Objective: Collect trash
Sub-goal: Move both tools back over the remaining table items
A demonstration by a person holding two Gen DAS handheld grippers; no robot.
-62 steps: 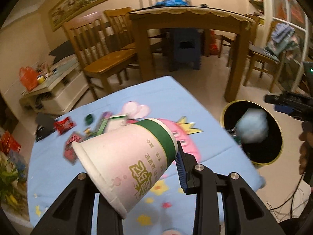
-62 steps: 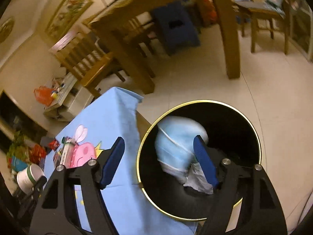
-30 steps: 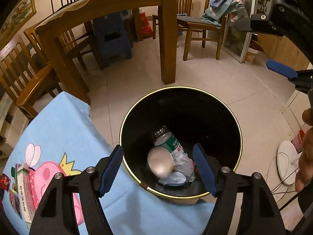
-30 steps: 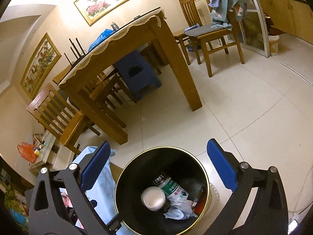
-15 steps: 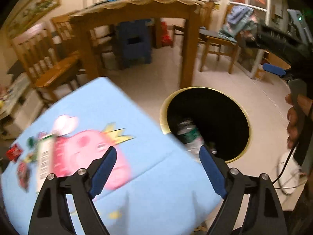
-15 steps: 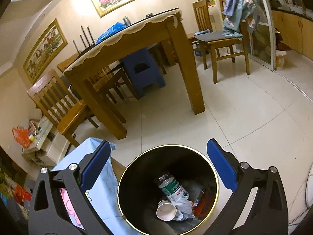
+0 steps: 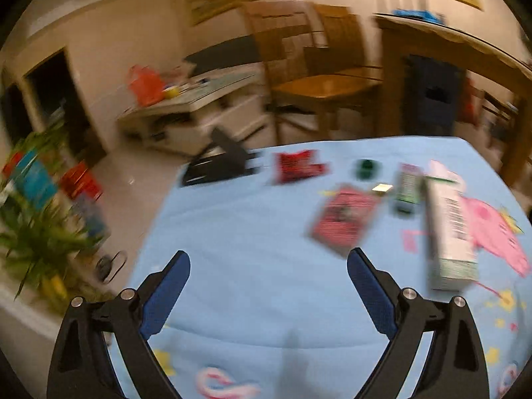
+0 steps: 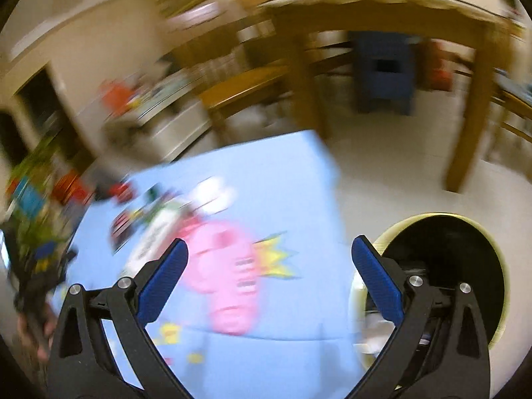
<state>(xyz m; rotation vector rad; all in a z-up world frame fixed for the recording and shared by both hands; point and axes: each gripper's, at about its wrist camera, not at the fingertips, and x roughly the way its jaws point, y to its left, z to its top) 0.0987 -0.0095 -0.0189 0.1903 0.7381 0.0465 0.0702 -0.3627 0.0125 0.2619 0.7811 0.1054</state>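
Note:
My left gripper (image 7: 267,266) is open and empty over the blue cartoon tablecloth (image 7: 252,249). Ahead of it lie a pink wrapper (image 7: 342,219), a red wrapper (image 7: 297,166), a dark green cap (image 7: 365,168), a green packet (image 7: 407,189) and a long white carton (image 7: 449,229). My right gripper (image 8: 269,261) is open and empty above the cloth's right part (image 8: 266,199). The black bin with a gold rim (image 8: 465,266) stands on the floor to its right. The white carton (image 8: 153,236) and wrappers (image 8: 121,226) show blurred at the left.
A wooden dining table (image 8: 382,10) with chairs (image 7: 316,66) and a blue stool (image 8: 384,69) stands behind. A low white cabinet (image 7: 199,106) and a plant (image 7: 36,232) are at the left. The left gripper's handle (image 8: 40,276) shows in the right wrist view.
The paper cup was dropped into the bin. Both grippers have since swung left from the bin back over the table; both views are motion-blurred.

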